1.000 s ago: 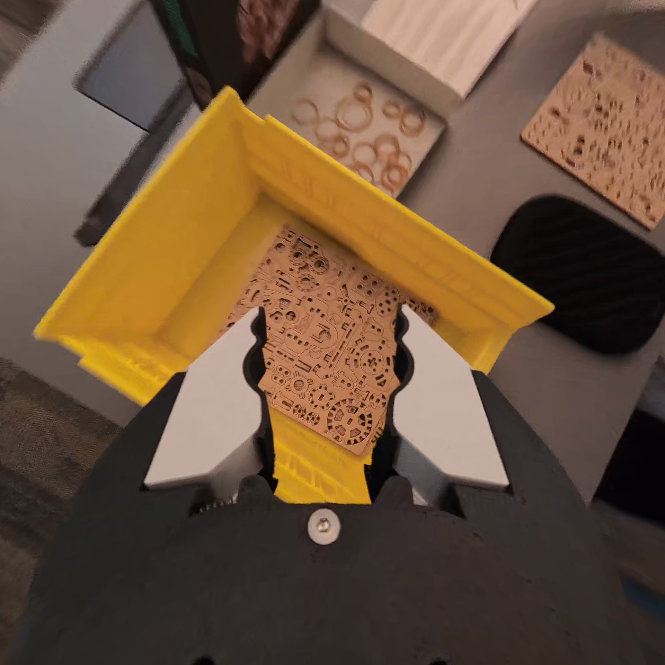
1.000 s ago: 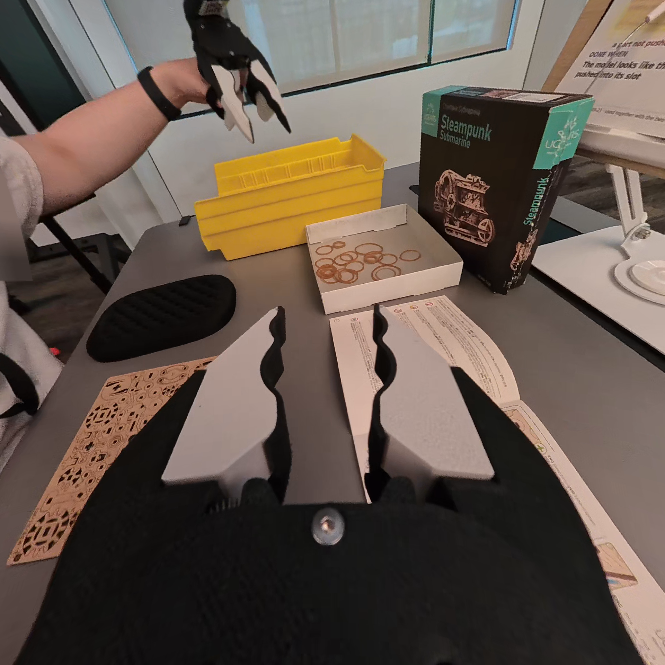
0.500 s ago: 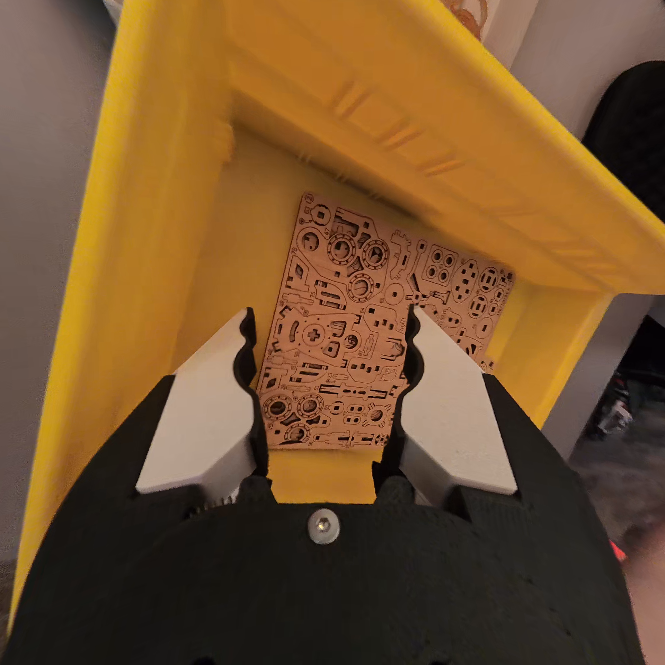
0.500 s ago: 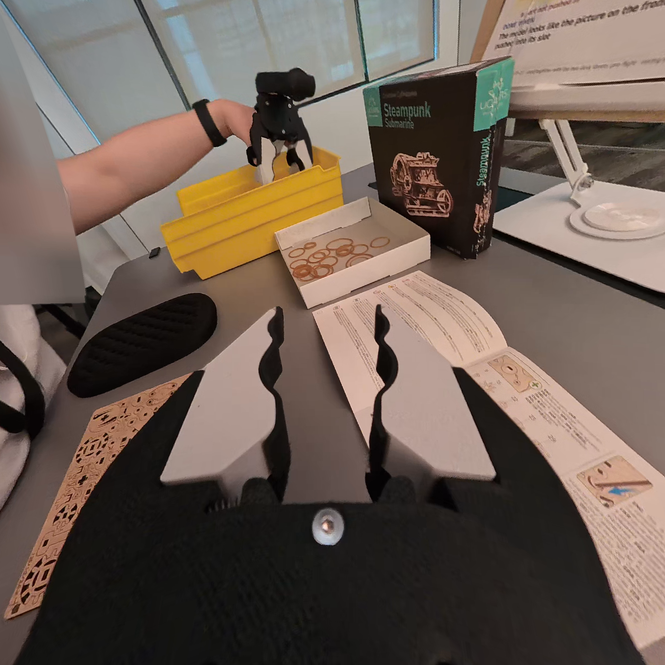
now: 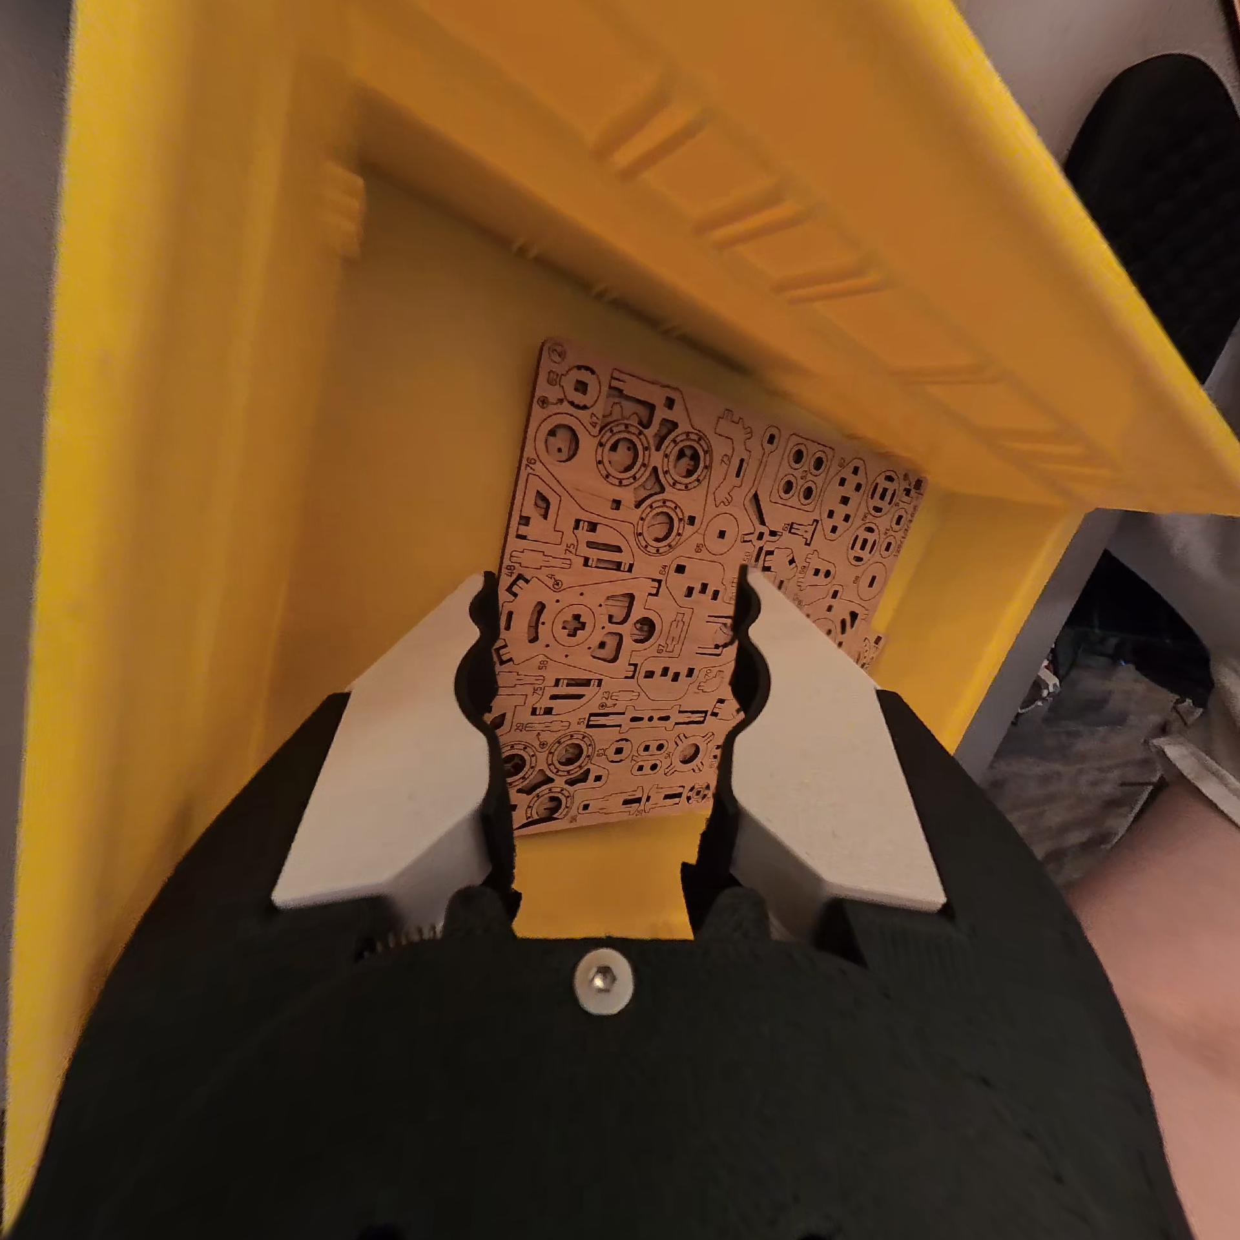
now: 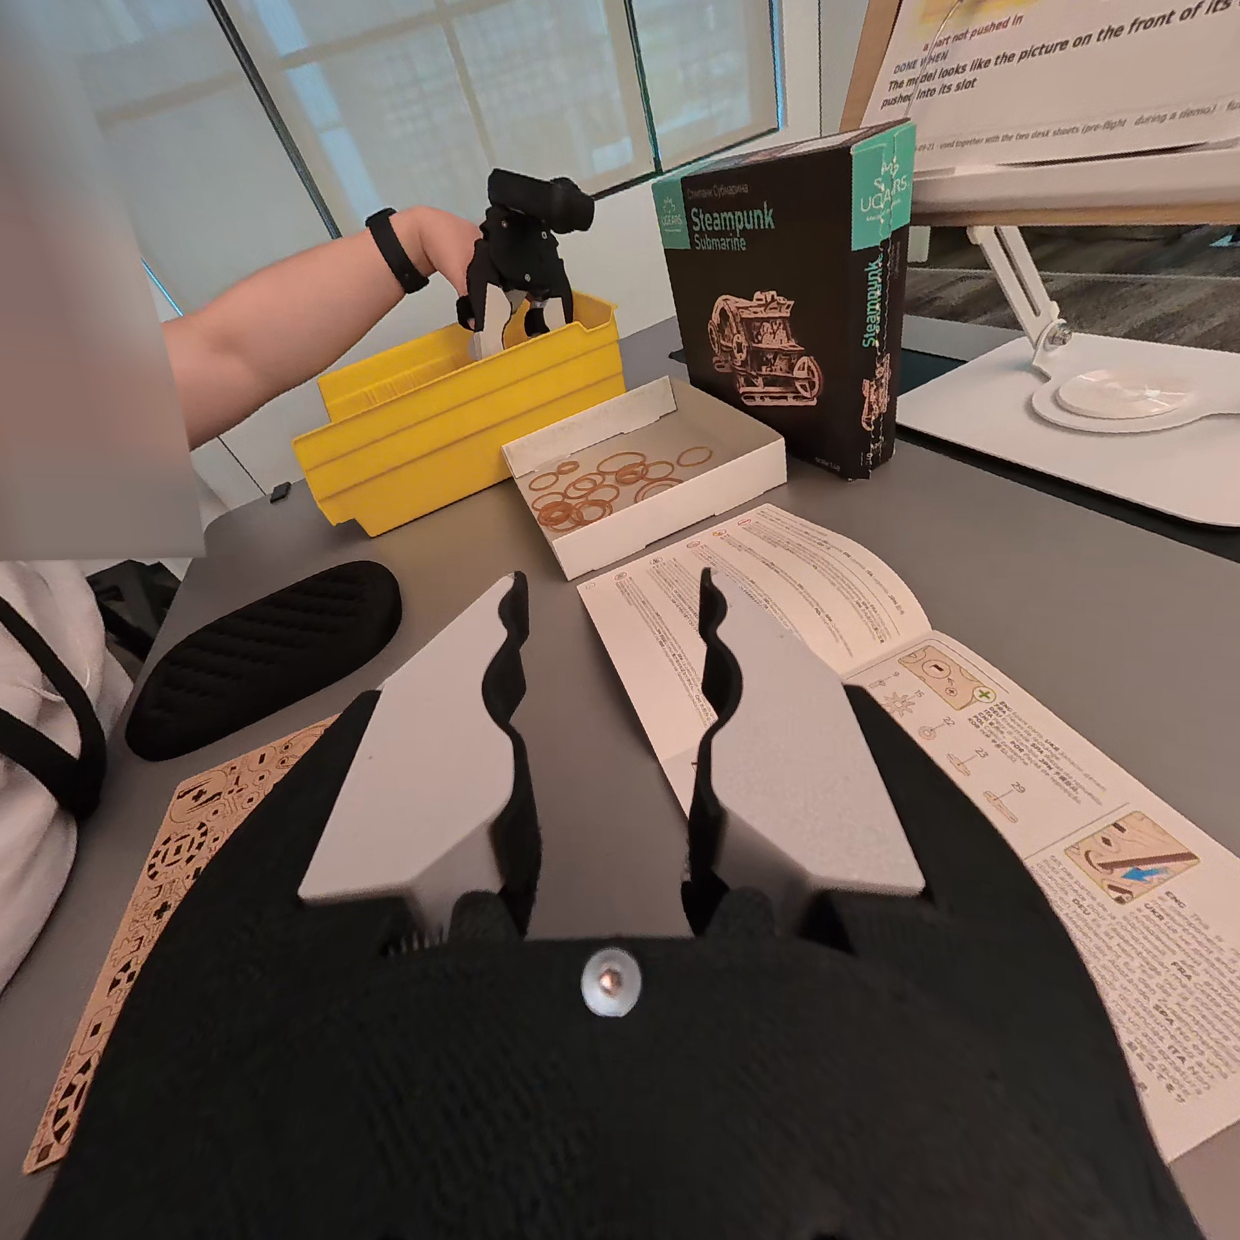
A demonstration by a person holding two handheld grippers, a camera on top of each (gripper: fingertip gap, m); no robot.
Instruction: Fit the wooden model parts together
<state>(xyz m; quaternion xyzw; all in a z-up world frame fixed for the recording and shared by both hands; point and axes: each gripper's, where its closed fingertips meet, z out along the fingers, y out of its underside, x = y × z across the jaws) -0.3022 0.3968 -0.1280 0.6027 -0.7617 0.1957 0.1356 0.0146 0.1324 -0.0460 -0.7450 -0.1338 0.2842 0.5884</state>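
Hovering left gripper (image 5: 614, 584), yellow bin (image 5: 201, 470)

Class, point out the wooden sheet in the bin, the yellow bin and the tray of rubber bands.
Wooden sheet (image 5: 678, 537), left wrist view, its upper middle.
Yellow bin (image 6: 470, 429), right wrist view, its front wall.
Tray (image 6: 678, 506), right wrist view, its front wall.

We see a flat laser-cut tan wooden parts sheet (image 5: 678, 557) lying in yellow plastic bin (image 5: 201, 470) | second tan wooden sheet (image 6: 134, 906) flat on grey table (image 6: 1006, 570)
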